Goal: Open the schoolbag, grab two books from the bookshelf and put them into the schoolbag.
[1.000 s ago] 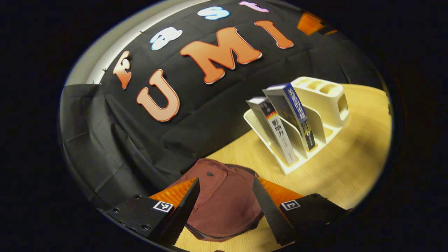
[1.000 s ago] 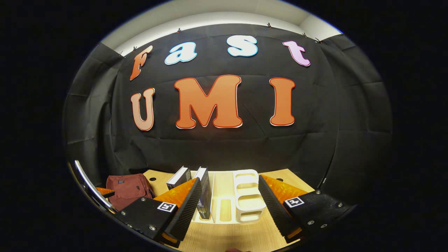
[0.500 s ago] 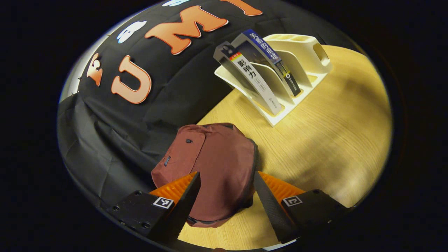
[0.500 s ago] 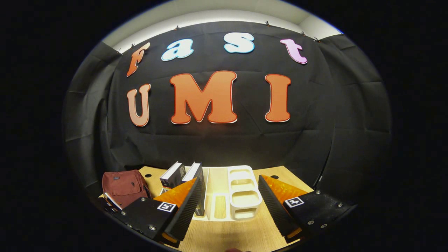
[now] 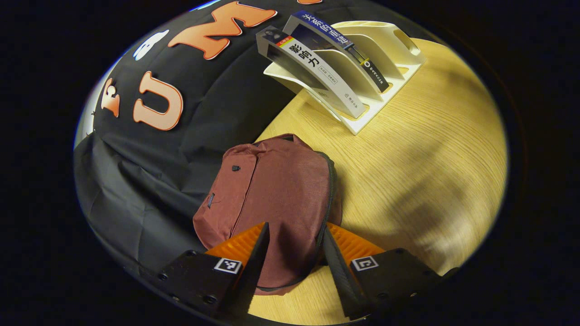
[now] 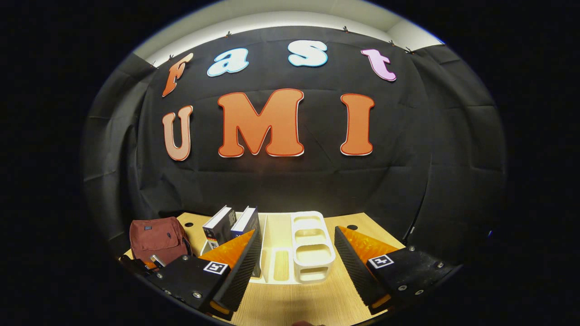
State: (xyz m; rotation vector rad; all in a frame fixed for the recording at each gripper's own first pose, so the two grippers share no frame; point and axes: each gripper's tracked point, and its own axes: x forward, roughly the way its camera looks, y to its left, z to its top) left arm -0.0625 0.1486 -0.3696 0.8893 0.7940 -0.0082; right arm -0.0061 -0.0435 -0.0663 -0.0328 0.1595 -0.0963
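Schoolbag (image 5: pixel 276 194): zipped, flat on table (image 5: pixel 421 149), left gripper (image 5: pixel 292 253) spread above its near edge; 2 books (image 5: pixel 317 63) unmoved in bookshelf (image 5: pixel 389 45); right gripper (image 6: pixel 294 262) spread, empty; all 3 steps outstanding.

The left tool (image 5: pixel 290 267) has two wedge-shaped fingers with ribbed inner faces, each fixed to a flat black block that carries a small square black-and-white marker and round screws. The right tool (image 6: pixel 294 267) is built the same way, with ridged sloping fingers, a square marker on each black block and several small screw heads along the blocks' outer edges.
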